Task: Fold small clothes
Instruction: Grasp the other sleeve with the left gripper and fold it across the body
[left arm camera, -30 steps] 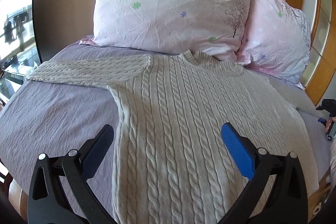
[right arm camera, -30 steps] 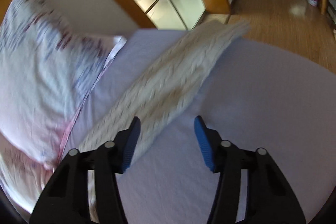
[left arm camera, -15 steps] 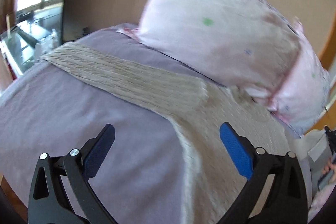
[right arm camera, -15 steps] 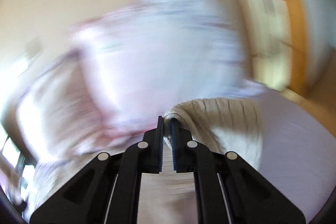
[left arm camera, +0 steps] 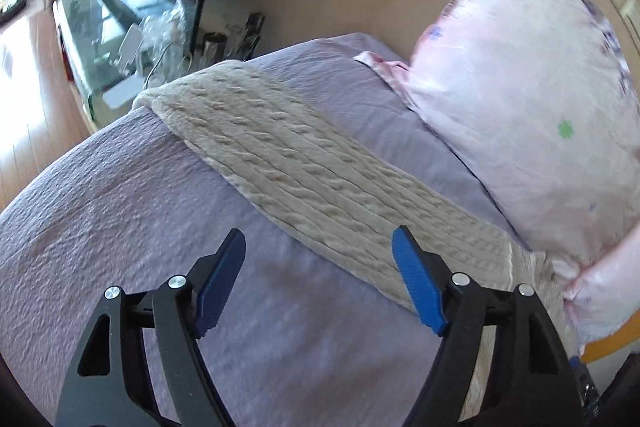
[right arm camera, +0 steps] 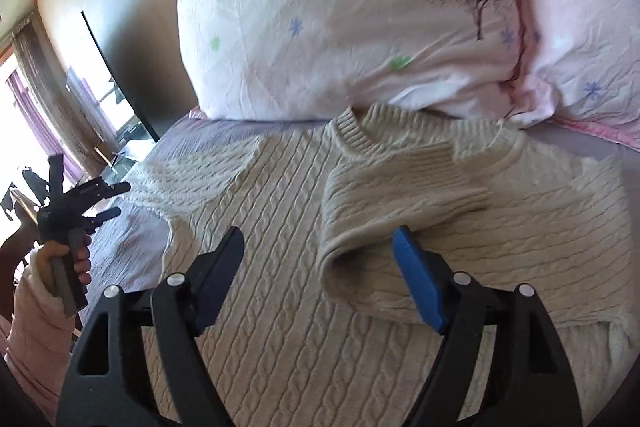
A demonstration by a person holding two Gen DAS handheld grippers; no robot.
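Observation:
A cream cable-knit sweater [right arm camera: 280, 307] lies flat on the lilac bed [left arm camera: 120, 227], neck toward the pillows. Its right sleeve [right arm camera: 400, 203] lies folded across the chest. Its left sleeve [left arm camera: 304, 171] stretches out flat toward the bed's left edge. My right gripper [right arm camera: 318, 267] is open and empty just above the sweater's chest, its right finger by the folded sleeve. My left gripper [left arm camera: 318, 267] is open and empty above the bedsheet, near the outstretched sleeve's shoulder end. The left gripper also shows in the right wrist view [right arm camera: 108, 199], held in a hand.
Two pink patterned pillows [right arm camera: 360, 19] lean on the headboard behind the sweater's neck. A glass-topped stand with clutter [left arm camera: 120, 39] and a dark TV screen [right arm camera: 132, 87] stand past the bed's left side. Wooden floor [left arm camera: 24, 107] lies beyond.
My right gripper carried the right sleeve over the chest, let go and opened. My left gripper swung left from the sweater's body toward the outstretched left sleeve.

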